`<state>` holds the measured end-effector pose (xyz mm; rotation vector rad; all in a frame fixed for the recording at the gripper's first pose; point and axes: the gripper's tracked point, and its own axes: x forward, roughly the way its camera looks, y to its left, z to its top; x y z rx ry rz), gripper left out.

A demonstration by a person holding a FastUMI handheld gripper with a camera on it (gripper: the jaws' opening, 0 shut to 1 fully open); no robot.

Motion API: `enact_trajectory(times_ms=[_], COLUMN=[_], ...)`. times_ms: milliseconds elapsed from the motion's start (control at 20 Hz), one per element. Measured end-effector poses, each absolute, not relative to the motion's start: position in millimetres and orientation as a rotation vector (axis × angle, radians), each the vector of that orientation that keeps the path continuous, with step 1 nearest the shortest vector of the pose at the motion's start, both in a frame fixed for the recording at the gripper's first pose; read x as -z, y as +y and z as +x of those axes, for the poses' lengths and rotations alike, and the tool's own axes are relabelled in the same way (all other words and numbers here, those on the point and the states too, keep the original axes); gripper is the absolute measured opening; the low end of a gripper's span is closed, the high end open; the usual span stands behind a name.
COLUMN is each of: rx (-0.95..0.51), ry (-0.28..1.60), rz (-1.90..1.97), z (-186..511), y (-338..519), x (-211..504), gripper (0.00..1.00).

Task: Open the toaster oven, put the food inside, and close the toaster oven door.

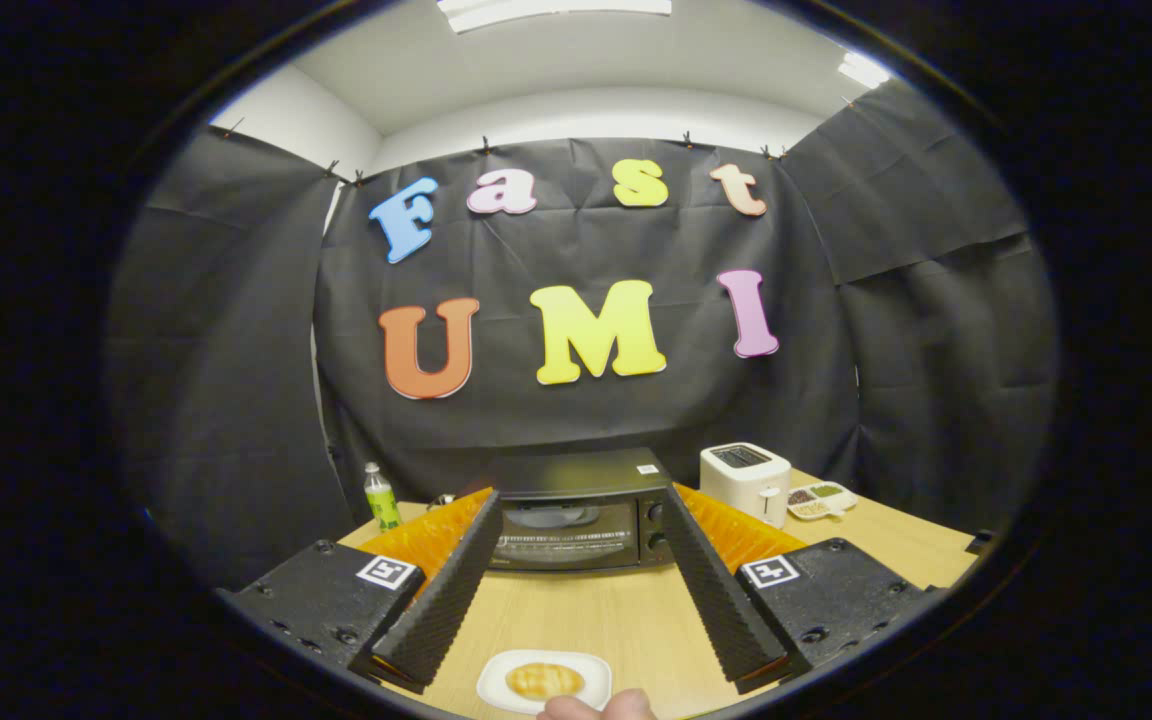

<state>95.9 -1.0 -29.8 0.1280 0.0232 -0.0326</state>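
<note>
A black toaster oven (576,515) stands at the far side of the wooden table (596,610), its glass door closed. It sits beyond my fingertips, framed between them. A white plate (496,690) with a golden piece of food (543,680) lies close below, between the bases of my fingers. My gripper (580,500) is open, with nothing between its fingers, held above the table. A person's fingertip (596,706) shows just beside the plate.
A white pop-up toaster (744,480) stands right of the oven, with a small divided dish (820,499) of snacks beside it. A green bottle (381,497) stands left of the oven near the cloth wall.
</note>
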Motion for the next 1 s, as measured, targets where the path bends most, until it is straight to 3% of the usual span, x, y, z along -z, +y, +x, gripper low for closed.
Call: enact_trajectory(times_ms=[350, 650, 1000], rx=[0.027, -0.063, -0.039], ry=[0.054, 0.175, 0.222], rz=[0.099, 0.108, 0.084], z=[184, 256, 318], y=[13, 54, 64], x=[45, 87, 117], gripper=[1.00, 1.00, 1.00])
